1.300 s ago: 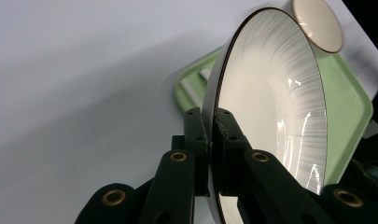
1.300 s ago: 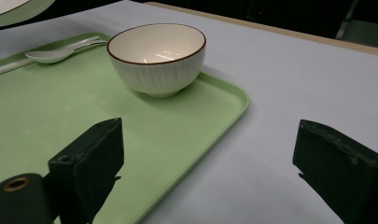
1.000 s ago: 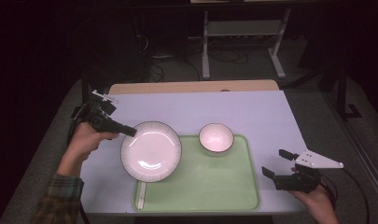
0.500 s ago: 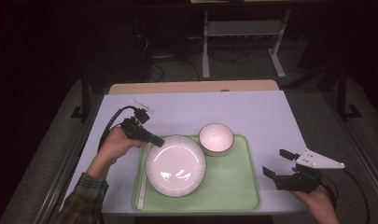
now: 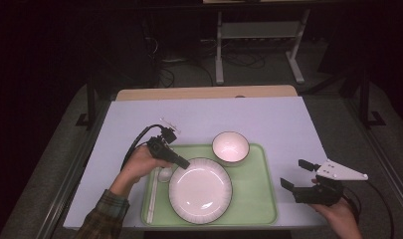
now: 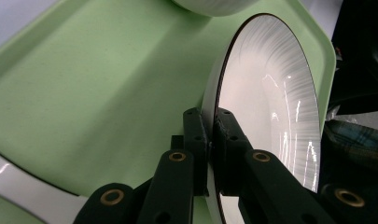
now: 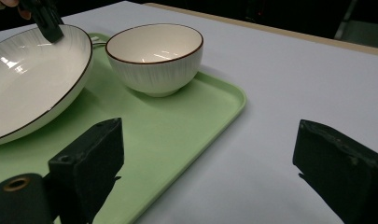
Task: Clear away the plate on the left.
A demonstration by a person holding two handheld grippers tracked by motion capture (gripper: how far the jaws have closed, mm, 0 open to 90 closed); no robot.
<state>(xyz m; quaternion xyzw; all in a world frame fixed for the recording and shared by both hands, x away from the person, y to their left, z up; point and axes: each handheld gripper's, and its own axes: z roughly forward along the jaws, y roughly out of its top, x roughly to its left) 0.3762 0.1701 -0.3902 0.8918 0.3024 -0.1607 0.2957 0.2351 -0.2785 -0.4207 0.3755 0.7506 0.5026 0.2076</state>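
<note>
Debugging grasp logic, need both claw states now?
Left claw: closed on the plate rim.
Right claw: open, holding nothing.

A lab recording bay, not a home.

You stand at a table point(image 5: 204, 114) with a plain pale sheet over its wooden top, lit from above while the room around you stays dark. Beyond it, grey carpet point(image 5: 189, 74), loose cables point(image 5: 239, 59) and a metal equipment stand point(image 5: 258, 45) mark a test setup. The green tray point(image 5: 253, 194) of dishes looks staged.
</note>
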